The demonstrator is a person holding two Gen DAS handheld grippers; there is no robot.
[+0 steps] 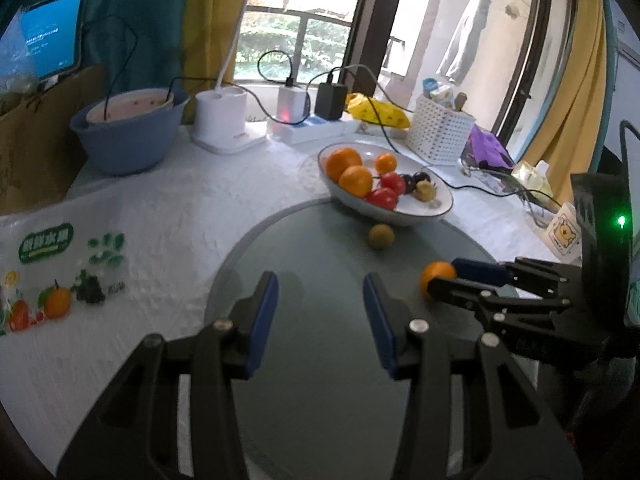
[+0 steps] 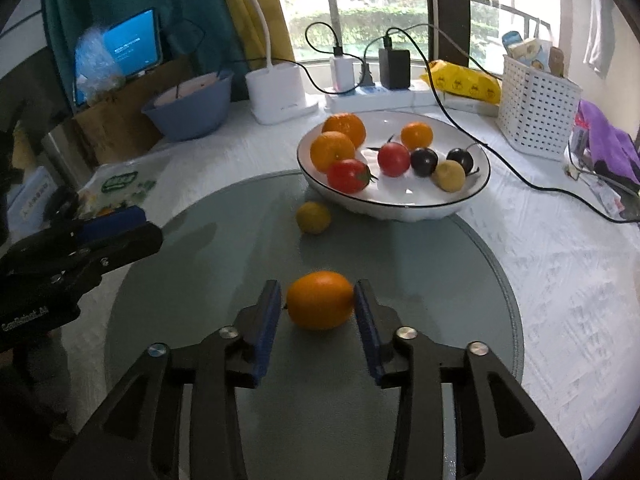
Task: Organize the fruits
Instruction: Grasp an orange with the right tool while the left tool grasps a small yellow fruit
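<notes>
An orange [image 2: 320,300] lies on the round glass turntable [image 2: 460,280], between the blue pads of my right gripper [image 2: 316,300]; the right pad touches it, a thin gap shows at the left pad. It also shows in the left wrist view [image 1: 436,278], at my right gripper [image 1: 450,278]. A yellow-green fruit [image 2: 313,217] [image 1: 381,236] lies loose beside the white bowl [image 2: 400,208] [image 1: 400,216], which holds oranges, tomatoes, dark plums and a yellow fruit. My left gripper [image 1: 320,300] is open and empty above the turntable.
A blue basin [image 1: 128,136], a white lamp base [image 1: 222,120], a power strip with chargers and cables [image 1: 308,124] and a white basket [image 1: 440,132] line the back. A printed fruit bag [image 1: 60,280] lies left on the white cloth.
</notes>
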